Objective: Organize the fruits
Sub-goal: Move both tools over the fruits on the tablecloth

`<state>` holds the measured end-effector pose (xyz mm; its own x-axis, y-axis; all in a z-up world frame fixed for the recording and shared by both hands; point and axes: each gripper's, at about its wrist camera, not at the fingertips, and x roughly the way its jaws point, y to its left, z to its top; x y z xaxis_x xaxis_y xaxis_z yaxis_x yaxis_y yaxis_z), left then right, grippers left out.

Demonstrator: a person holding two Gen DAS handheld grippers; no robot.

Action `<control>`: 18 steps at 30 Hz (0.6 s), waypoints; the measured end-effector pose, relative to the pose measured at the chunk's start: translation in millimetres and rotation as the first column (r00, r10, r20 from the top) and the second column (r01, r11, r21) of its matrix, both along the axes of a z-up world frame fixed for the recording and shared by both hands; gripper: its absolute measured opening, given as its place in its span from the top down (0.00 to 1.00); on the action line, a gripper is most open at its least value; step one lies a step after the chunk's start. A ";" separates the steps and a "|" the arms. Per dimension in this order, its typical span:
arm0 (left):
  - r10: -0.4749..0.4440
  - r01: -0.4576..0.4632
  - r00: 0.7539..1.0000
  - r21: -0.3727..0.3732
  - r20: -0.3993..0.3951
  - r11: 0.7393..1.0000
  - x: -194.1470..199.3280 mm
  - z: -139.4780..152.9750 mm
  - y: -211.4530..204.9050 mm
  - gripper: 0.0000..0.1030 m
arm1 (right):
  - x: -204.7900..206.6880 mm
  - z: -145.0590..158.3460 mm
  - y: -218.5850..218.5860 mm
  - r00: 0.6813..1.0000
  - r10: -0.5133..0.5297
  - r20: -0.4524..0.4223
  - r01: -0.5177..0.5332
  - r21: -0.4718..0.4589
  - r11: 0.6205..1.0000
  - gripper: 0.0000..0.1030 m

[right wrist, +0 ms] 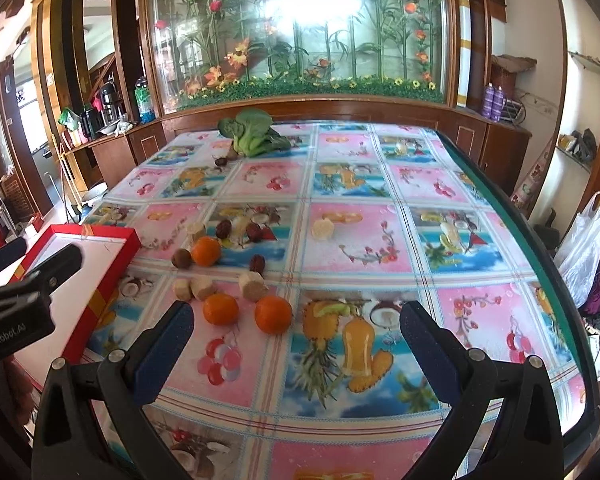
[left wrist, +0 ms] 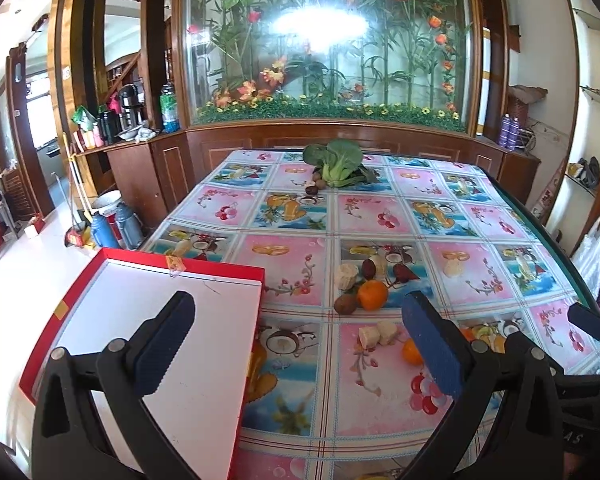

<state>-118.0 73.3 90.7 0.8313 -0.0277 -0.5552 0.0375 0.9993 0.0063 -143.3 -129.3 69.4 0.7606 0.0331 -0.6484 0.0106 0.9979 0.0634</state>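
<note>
Three oranges lie on the patterned tablecloth: two near ones [right wrist: 221, 309] [right wrist: 273, 314] and a farther one [right wrist: 206, 251], which also shows in the left wrist view [left wrist: 373, 295]. Beige pastry pieces [right wrist: 196, 288], dark red dates [right wrist: 222, 229] and a brown kiwi [right wrist: 181, 259] lie among them. A red box with a white empty inside [left wrist: 172, 320] sits at the table's left edge. My left gripper [left wrist: 296, 344] is open, its left finger over the box. My right gripper [right wrist: 296, 344] is open and empty, just short of the two near oranges.
A green leafy vegetable [right wrist: 252, 132] with a few small brown fruits lies at the table's far end. A wooden cabinet with a flower display [right wrist: 300, 40] stands behind. The table's green edge [right wrist: 540, 248] runs along the right, with bags beyond it.
</note>
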 end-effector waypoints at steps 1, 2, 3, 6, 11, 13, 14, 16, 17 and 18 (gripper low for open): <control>-0.010 0.010 1.000 0.012 0.000 1.000 -0.9 -3.0 -0.7 0.00 | 0.6 -4.0 -3.5 1.000 0.000 -0.011 0.000 0.007 1.000 0.01; -0.018 0.018 1.000 0.030 -0.004 0.999 -2.2 -6.5 0.1 0.00 | 1.3 -7.3 -5.5 1.000 0.001 -0.019 -0.001 0.014 1.000 0.01; -0.016 0.016 1.000 0.057 -0.001 0.998 -4.5 -10.8 1.8 0.00 | 3.0 -11.6 -8.5 0.999 0.005 -0.035 -0.003 0.032 0.999 0.01; -0.011 0.008 1.000 0.131 0.022 0.991 -13.4 -24.0 7.7 0.00 | 8.2 -21.5 -14.1 0.998 0.009 -0.069 -0.003 0.086 0.996 0.01; -0.066 0.072 0.996 0.093 -0.059 0.993 -11.4 -38.4 14.6 0.00 | 19.9 -31.2 -5.0 0.994 0.050 -0.096 -0.045 0.056 0.997 0.01; -0.091 0.097 0.992 0.073 -0.087 0.993 -6.0 -42.6 11.2 0.00 | 25.5 -32.7 -0.9 0.993 0.070 -0.092 -0.067 0.036 0.997 0.03; -0.099 0.106 0.990 0.074 -0.096 0.992 -4.2 -44.2 7.9 0.00 | 28.5 -34.1 -0.3 0.993 0.078 -0.091 -0.076 0.027 0.997 0.05; -0.114 0.123 0.987 0.071 -0.115 0.990 -0.2 -47.6 1.5 0.00 | 36.1 -38.1 1.8 0.989 0.098 -0.107 -0.099 0.000 0.995 0.12; -0.125 0.135 0.984 0.073 -0.127 0.988 2.3 -49.0 -3.5 0.00 | 41.0 -42.2 2.3 0.986 0.111 -0.122 -0.113 -0.007 0.994 0.14; -0.143 0.155 0.979 0.076 -0.143 0.985 5.4 -50.7 -9.6 0.00 | 45.2 -45.4 2.5 0.982 0.127 -0.137 -0.129 -0.004 0.992 0.21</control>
